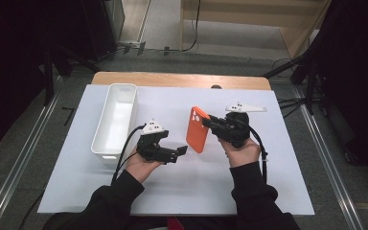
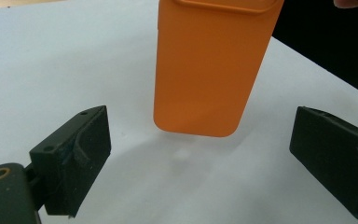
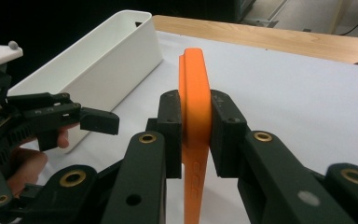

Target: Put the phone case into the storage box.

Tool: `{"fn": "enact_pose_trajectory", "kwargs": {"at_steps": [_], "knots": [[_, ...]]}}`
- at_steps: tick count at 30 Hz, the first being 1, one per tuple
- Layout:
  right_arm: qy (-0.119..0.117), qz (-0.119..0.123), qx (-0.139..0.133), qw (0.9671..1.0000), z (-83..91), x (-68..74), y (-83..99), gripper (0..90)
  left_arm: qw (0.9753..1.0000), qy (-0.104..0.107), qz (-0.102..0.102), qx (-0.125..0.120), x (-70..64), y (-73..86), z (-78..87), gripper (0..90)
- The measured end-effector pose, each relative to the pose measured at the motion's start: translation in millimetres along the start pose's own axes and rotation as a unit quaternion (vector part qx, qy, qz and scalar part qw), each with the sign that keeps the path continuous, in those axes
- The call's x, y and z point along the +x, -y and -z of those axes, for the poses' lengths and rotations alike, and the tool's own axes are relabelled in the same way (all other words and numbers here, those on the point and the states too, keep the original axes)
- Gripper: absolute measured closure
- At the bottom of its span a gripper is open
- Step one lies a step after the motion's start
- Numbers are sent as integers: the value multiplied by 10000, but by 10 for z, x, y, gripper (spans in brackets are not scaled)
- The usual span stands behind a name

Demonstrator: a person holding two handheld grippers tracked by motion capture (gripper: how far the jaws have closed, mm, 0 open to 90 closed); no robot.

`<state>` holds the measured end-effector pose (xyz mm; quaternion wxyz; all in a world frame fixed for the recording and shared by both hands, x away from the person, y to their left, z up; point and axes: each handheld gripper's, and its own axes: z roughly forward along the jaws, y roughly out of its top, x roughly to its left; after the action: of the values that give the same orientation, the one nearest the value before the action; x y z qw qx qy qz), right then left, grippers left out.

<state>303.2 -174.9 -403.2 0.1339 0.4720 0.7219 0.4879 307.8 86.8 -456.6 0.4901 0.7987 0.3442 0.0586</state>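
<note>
An orange phone case (image 1: pixel 197 130) is held above the white table sheet (image 1: pixel 182 191), with my right gripper (image 1: pixel 210 122) shut on its edge. In the right gripper view both black jaws clamp the orange phone case (image 3: pixel 195 107) edge-on. My left gripper (image 1: pixel 182 151) stands open just left of the case. In the left gripper view the orange phone case (image 2: pixel 212 70) hangs ahead of the wide-apart jaws of my left gripper (image 2: pixel 205 158), with nothing between them.
A long white bin (image 1: pixel 117 117) lies on the sheet at the left; the same white bin (image 3: pixel 93 60) stands beyond my left gripper in the right gripper view. The wooden table edge (image 1: pixel 182 79) runs along the back. Bare sheet lies in front of both hands.
</note>
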Motion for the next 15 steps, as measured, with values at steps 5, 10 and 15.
{"fn": "enact_pose_trajectory", "kwargs": {"at_steps": [5, 10, 15], "knots": [[43, 44, -73, 10000, 9, 36, 31, 747, 9999, 7, -88, 63, 7, 8, -6, 52], [34, 83, -137, 9999, 9, 79, 68, 746, 9999, 12, -120, 88, 5, 10, -16, 52], [66, 68, -117, 9999, -19, 121, 94, 747, 9995, 101, -114, 259, 10, -20, -17, 52]]}}
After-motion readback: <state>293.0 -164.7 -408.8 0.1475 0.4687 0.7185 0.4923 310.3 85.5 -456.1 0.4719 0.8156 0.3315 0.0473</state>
